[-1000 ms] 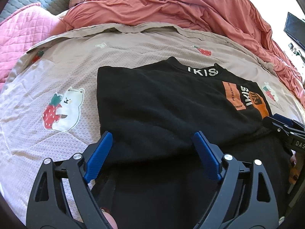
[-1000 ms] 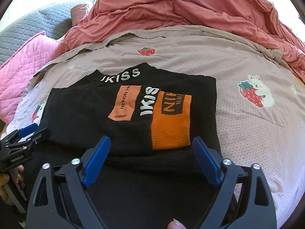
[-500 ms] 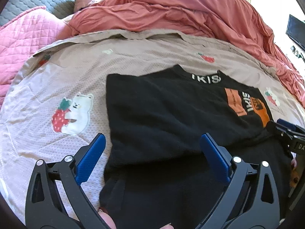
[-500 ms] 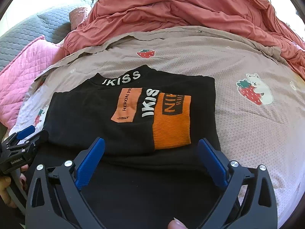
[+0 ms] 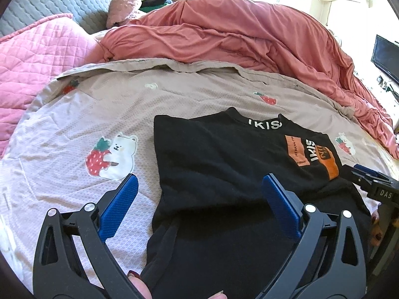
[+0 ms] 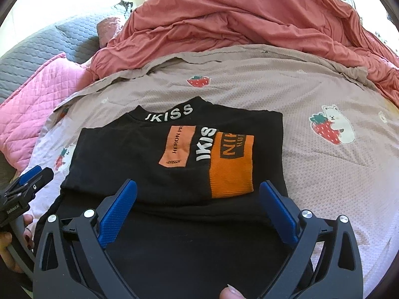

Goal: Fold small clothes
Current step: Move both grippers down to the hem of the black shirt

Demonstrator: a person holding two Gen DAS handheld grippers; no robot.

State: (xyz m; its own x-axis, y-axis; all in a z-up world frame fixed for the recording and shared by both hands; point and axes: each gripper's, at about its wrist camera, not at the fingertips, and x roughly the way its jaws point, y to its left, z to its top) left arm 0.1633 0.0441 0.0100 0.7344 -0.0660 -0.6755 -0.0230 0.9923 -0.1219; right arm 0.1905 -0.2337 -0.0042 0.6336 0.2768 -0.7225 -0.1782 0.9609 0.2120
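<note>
A black top [image 5: 219, 164] with orange patches and white IKISS lettering lies partly folded on the beige bedspread [image 5: 74, 124]; it also shows in the right wrist view [image 6: 154, 174]. Its sides are folded in, and the lower part spreads toward me under both grippers. My left gripper [image 5: 199, 199] is open and empty, above the top's near left edge. My right gripper [image 6: 197, 204] is open and empty, above the fold line below the orange patch [image 6: 230, 172]. Each gripper shows at the edge of the other's view.
A rumpled coral duvet [image 5: 224, 37] is piled at the back of the bed. A pink quilted blanket [image 5: 32, 57] and grey quilt [image 5: 49, 0] lie at the back left. A dark screen [image 5: 385, 57] stands at far right. Strawberry-bear prints [image 5: 112, 157] mark the bedspread.
Both grippers have drawn back toward me and lifted a little, so the top looks smaller and farther off. The left one has also shifted left. Both jaws stay open.
</note>
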